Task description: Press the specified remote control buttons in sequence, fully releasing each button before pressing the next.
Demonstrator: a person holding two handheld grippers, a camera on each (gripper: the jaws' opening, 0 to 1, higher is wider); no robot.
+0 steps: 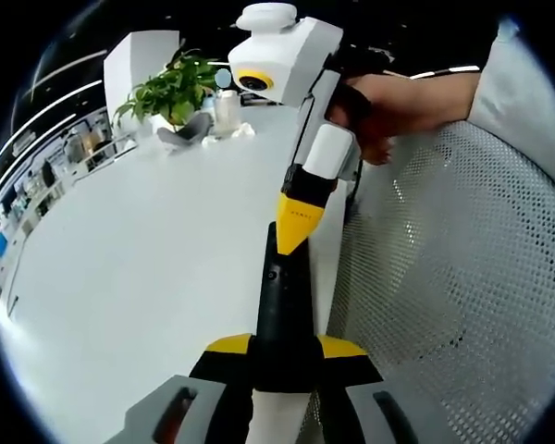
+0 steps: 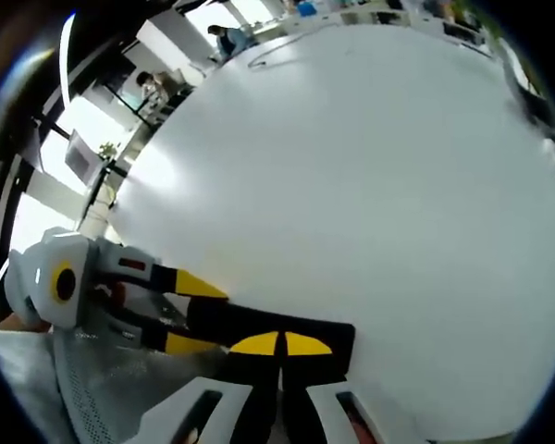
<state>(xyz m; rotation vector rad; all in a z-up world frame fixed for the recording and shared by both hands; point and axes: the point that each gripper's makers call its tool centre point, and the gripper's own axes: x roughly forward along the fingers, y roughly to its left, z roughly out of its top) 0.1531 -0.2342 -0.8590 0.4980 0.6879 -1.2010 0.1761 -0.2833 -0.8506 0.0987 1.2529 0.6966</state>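
Two grippers on one remote: my left gripper (image 1: 284,351) pinches the black remote (image 1: 282,296) at its near end, and my right gripper (image 1: 299,222), jaws pressed together, touches its far end. I judge a button press is in hand. Next move calls for lifting fully clear.

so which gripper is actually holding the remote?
The left gripper: its two yellow-tipped jaws sit either side of the black remote, clamping its near end. The right gripper has its jaws shut into one point at the remote's far end.
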